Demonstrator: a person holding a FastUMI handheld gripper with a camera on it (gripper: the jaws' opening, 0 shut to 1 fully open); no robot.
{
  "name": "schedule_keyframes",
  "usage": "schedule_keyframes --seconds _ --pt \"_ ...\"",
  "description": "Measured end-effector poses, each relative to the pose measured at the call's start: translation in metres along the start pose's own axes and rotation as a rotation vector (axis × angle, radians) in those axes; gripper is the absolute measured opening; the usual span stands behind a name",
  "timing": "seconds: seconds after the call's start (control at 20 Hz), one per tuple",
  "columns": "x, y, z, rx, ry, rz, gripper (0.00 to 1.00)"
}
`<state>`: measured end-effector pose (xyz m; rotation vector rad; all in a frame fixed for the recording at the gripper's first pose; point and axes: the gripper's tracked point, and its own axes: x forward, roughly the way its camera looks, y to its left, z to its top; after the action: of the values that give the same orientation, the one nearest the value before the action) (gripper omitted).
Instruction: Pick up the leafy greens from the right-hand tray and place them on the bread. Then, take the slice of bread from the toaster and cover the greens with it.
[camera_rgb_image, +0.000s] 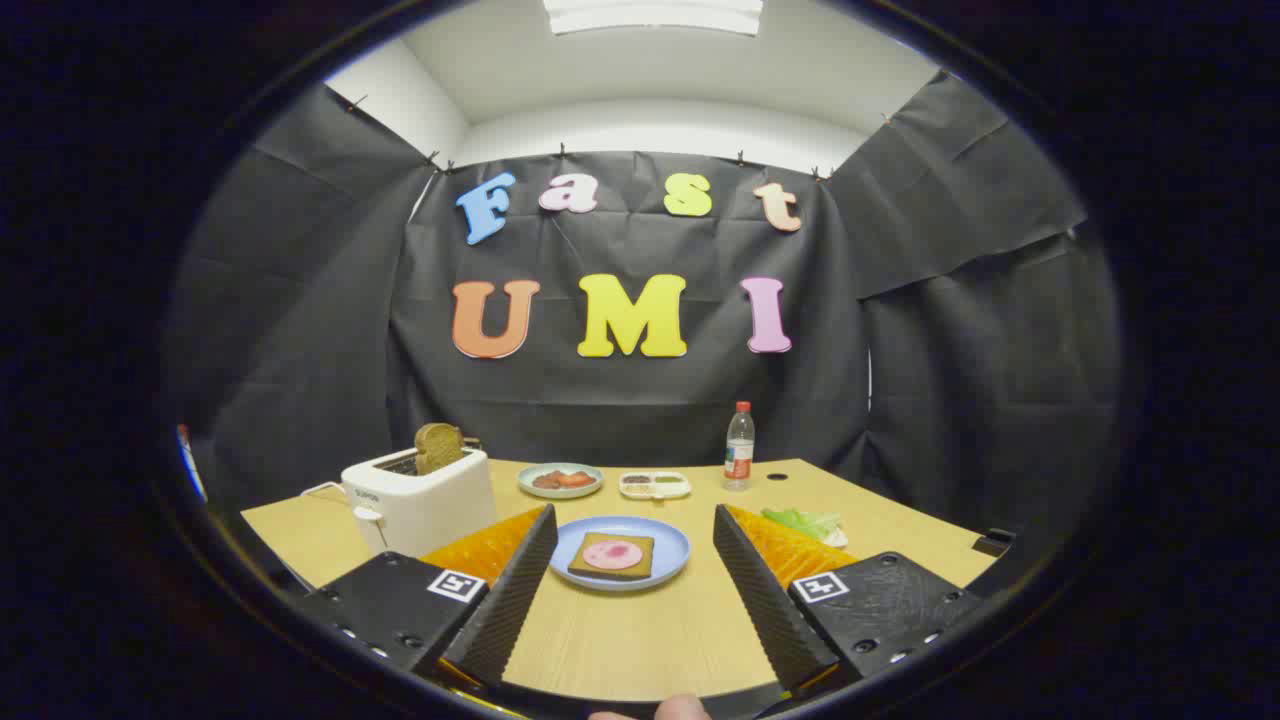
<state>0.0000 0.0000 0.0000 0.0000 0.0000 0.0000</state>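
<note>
Between the gripper (635, 570) fingers, just ahead of them, a blue plate (672, 566) carries one slice of bread (611, 556) topped with a pink round of meat. Fingers stand wide apart, holding nothing. Leafy greens (803, 521) lie on the right-hand tray, partly hidden behind the right finger. A second bread slice (438, 447) stands in the toaster (420, 505) beyond the left finger. Judged from this layout, neither step is done: greens and covering slice both remain to be moved.
</note>
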Motion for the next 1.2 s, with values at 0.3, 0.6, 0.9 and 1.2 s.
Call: schedule_keyframes --seconds 0.3,0.6,0.9,1.2 --pt "0.0015 -0.0012 -0.0031 0.011 0.023 -0.006 0.95" --pt "0.0021 0.0062 -0.0039 -0.006 0.027 0.009 0.95" --pt "0.0031 0.0051 -0.0037 -0.001 0.027 0.007 0.95" --pt "0.0051 0.0080 -0.0053 -0.006 0.034 0.022 0.95"
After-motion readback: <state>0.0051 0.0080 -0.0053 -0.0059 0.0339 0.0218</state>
